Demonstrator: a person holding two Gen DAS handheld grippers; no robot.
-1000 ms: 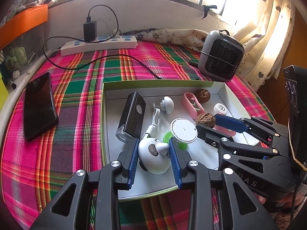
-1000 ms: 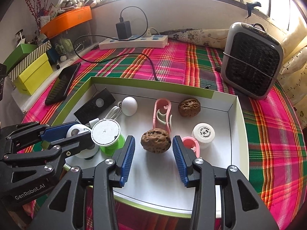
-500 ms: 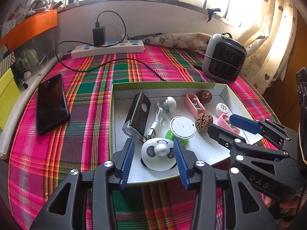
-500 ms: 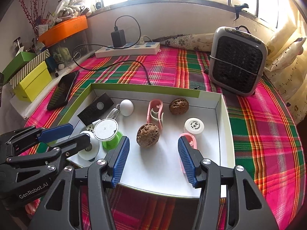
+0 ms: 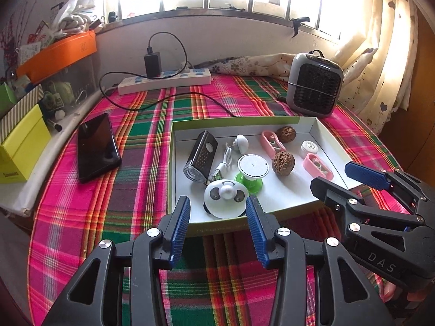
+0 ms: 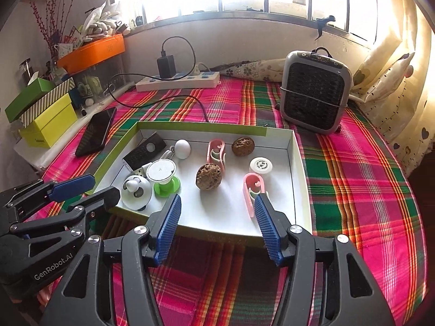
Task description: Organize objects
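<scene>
on the pink, green and red plaid cloth [image 5: 152, 125] sits a white tray [image 5: 285, 194] with a lime-green rim, a black phone [image 5: 96, 146] at its 9 o'clock and a grey, black-grilled heater [image 6: 314, 93] at its 1 o'clock.

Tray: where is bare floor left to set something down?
Free: the near strip of the tray, between the front walnut and the near pink clip. Crowded: left side, around the panda gadget, green spool and black lamp.
</scene>
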